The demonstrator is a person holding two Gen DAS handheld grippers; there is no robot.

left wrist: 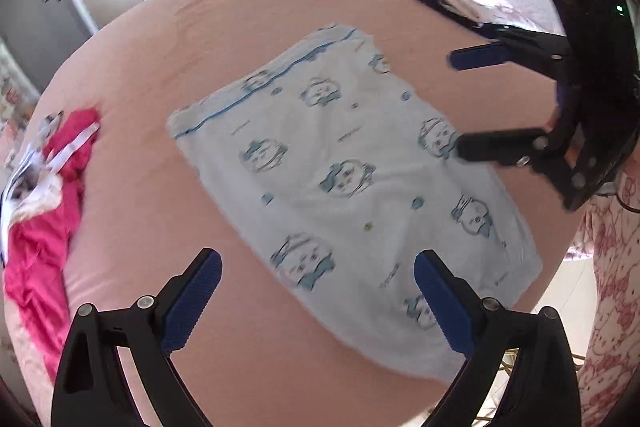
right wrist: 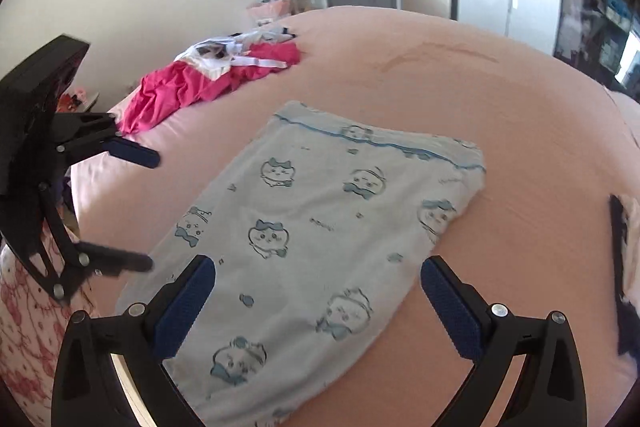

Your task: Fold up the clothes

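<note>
Pale blue cartoon-print garment [left wrist: 344,183], folded to a rough rectangle, lies flat mid-bed on the pink sheet [left wrist: 168,39]. Left claw [left wrist: 318,303] spread wide, empty, over its near edge. Right claw [right wrist: 318,307] likewise agape, holding nothing. Crumpled magenta clothes [right wrist: 208,87] lie well apart near the bed's edge.

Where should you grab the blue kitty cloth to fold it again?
Probably the two near corners of the light blue cloth. It lies flat on the pink bed, its near edge closest to both open grippers. The left gripper takes one corner, the right gripper the other, sliding in low from the near side, then lifting toward the piped far edge.
</note>
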